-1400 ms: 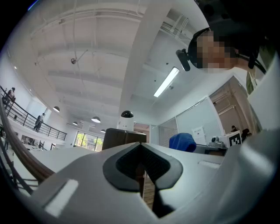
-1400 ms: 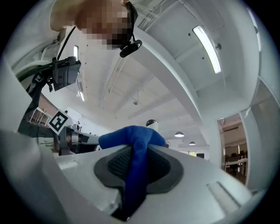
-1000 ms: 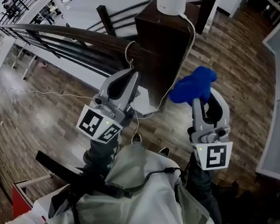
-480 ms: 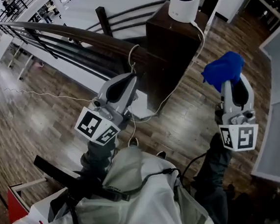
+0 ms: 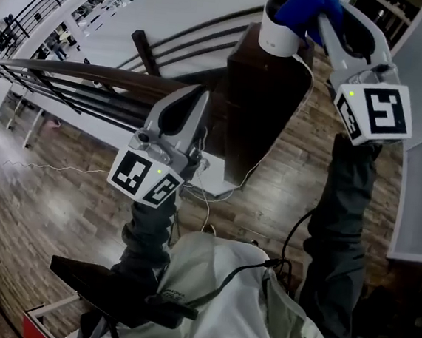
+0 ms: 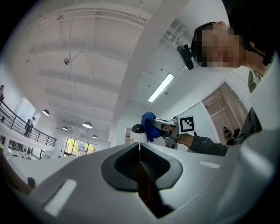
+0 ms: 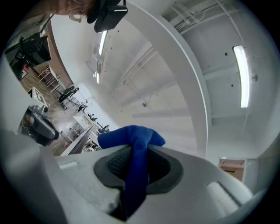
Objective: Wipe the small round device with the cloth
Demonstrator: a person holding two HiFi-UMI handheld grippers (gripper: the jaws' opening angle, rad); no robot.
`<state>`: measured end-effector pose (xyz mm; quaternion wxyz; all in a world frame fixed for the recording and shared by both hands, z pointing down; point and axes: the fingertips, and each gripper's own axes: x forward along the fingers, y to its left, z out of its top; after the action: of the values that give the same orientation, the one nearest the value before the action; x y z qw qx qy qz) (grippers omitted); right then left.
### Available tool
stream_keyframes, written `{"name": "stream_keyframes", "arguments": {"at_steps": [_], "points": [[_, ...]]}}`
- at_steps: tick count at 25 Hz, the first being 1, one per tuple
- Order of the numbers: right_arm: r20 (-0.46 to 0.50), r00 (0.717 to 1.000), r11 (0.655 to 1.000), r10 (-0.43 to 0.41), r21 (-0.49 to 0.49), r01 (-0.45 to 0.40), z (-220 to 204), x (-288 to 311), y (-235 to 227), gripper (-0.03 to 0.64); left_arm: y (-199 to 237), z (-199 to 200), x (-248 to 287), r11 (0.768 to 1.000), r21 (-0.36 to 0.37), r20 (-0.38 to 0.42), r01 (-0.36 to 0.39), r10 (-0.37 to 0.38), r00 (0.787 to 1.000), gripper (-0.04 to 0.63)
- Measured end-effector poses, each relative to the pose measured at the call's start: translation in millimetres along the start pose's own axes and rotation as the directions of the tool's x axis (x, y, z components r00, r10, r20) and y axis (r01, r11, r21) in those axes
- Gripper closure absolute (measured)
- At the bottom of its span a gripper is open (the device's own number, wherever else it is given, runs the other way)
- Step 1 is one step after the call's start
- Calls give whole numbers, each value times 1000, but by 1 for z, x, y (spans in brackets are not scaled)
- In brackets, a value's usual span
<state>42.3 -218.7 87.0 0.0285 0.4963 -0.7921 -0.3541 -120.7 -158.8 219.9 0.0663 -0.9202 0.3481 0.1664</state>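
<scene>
Seen from above, the person's grey jacket point(image 5: 221, 299) fills the bottom of the head view, with both dark-sleeved arms reaching up and away. The left hand-held gripper point(image 5: 194, 100) is held low and closer to the body; its own view shows its jaws point(image 6: 140, 151) closed together with nothing between them. It points at a dark wooden post point(image 5: 265, 110) just ahead of its tips, where a curved handrail point(image 5: 79, 70) meets the post on the gripper's left. The right hand-held gripper point(image 5: 323, 8) is raised higher and further forward, at the top of the post. Its jaws point(image 7: 138, 159) are clamped on a blue cloth point(image 5: 307, 3), which bunches out past the tips in a rounded wad. Directly in front of the right hand-held gripper, the small round device point(image 5: 280, 31), a white cylinder with a dark top, stands on the post, and the cloth lies against its upper edge on the side facing that gripper. From the left gripper view the cloth covers the device's right flank. A white cable point(image 5: 301, 91) hangs from the device down the post, below the right hand-held gripper. Far beneath both lies a wooden floor point(image 5: 53, 194).
</scene>
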Motion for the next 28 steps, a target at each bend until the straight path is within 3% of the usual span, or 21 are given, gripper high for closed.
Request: {"name": "stream_keyframes", "arguments": {"at_steps": [5,10,14,18,21,24,28], "points": [[-75,997,999,5,-32,-7,-25,-2,28,543,20,11,23,999,29,8,37,-37,999,592],[-204,970,980,131,-123,-158,-55,-22,68,543,26,26,50,997,66,31,34,-36,999,592],[-167,969,967,182,-149,-208,-43,-30,69,543,24,33,69,996,87,44,10,-14,999,588],[-121,985,990,124,-56,-131,-28,-25,18,543,20,38,83,993,115,53,-14,8,999,575],[-52,991,992,123,3,-123,-20,-12,-12,543,15,39,93,992,124,54,-16,9,999,575],[-1,984,981,178,80,-178,-28,-5,-3,543,10,38,99,992,122,47,-18,13,999,575],[-8,972,964,235,133,-231,-60,-16,27,543,4,29,106,992,125,29,-10,6,1000,575]]}}
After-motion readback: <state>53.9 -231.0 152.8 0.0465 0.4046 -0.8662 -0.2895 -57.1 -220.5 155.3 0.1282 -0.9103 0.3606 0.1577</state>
